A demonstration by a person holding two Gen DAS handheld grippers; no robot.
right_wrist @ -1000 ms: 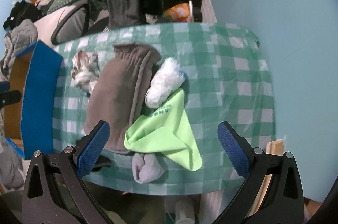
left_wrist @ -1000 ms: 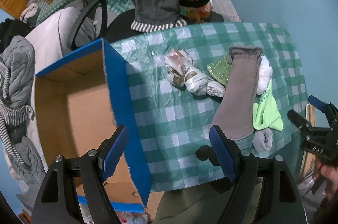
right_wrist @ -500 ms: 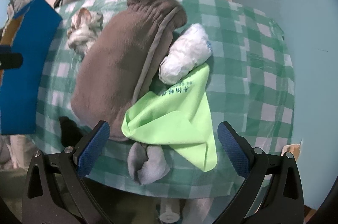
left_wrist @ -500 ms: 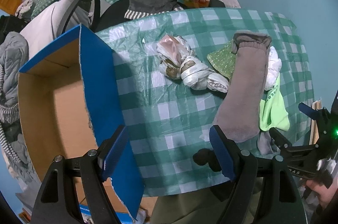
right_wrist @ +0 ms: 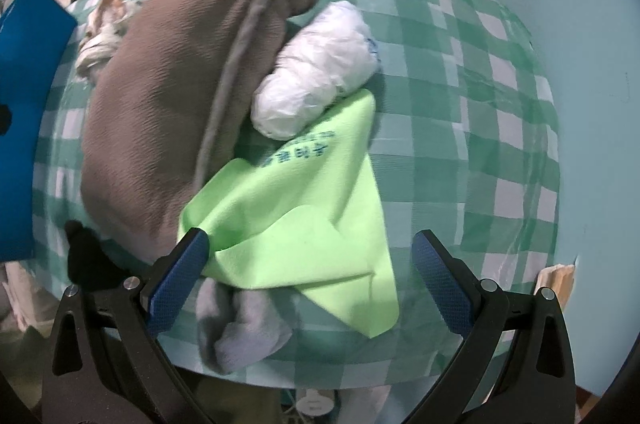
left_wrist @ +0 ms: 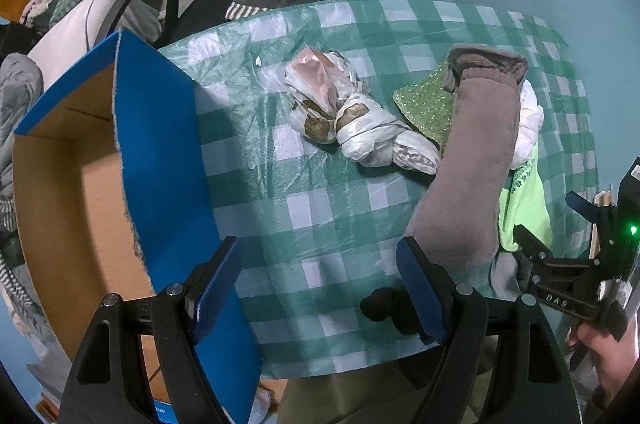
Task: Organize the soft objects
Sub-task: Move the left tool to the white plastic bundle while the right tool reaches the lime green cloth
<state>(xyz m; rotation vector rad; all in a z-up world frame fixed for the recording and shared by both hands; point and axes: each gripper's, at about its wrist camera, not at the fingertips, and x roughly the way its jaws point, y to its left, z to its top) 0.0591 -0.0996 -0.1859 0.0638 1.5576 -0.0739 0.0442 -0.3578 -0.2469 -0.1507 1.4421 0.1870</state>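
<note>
While my right tongs hang wide over the green cloth and grey sock at the surface's near edge, my left tongs gape empty beside the box.

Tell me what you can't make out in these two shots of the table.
- Cardboard box floor, left wrist view: cut off by the left tongs.
- Glittery green piece: mostly under the grey-brown garment.
- Grey sock, right wrist view: blurred, partly under the lime cloth.
</note>
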